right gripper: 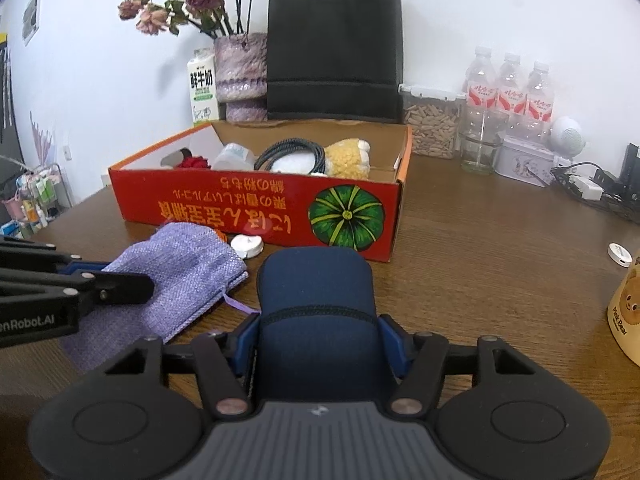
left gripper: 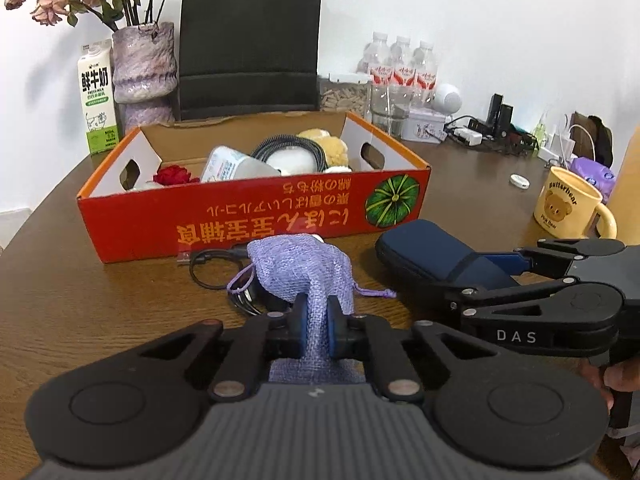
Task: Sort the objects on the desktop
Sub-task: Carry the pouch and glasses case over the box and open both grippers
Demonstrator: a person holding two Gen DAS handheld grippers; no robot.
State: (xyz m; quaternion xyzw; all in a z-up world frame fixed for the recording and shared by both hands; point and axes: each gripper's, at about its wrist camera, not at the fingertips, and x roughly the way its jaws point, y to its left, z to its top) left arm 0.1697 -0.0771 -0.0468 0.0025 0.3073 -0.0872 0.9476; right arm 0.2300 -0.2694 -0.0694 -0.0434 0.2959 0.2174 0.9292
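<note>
On the brown wood table [left gripper: 80, 312], just in front of the red cardboard box [left gripper: 256, 216], your left gripper [left gripper: 316, 328] is pinched tight on the near end of a purple woven drawstring pouch [left gripper: 300, 268]; the cloth bunches between the blue pads. The pouch is soft, lilac, coarse weave, w/ a thin purple cord trailing off each side. In the right wrist view it lies flat, lower left of the box [right gripper: 256, 208], pouch [right gripper: 180, 276].

Your right gripper [right gripper: 318, 344] is clamped on the near end of a navy zip case [right gripper: 316, 288], pads pressed to both sides. The case is rounded, fabric-covered, w/ a zip seam across it, lying just beside the pouch and near the box's front right corner.

Hard to read: a black cable loop [left gripper: 212, 268] is partly under the pouch, and a small white round thing [right gripper: 247, 245] peeks out behind it; can't tell what it is. Inside the box, items overlap: a red rose [left gripper: 173, 176], a pale bottle on its side [left gripper: 236, 166], a coiled black cable [left gripper: 288, 146], a yellow plush [left gripper: 326, 146]. The yellow mug [left gripper: 568, 208] is cut off in the right view.

Writing: box text is upside down, w/ a green pumpkin pic. The milk carton [left gripper: 98, 100] reads "FRESH MILK". Mug says "Butterbear" and "Pink Bear". The right gripper's arm shows "DAS"; the left one's, "nRobot.AI", cut at the frame edge.
</note>
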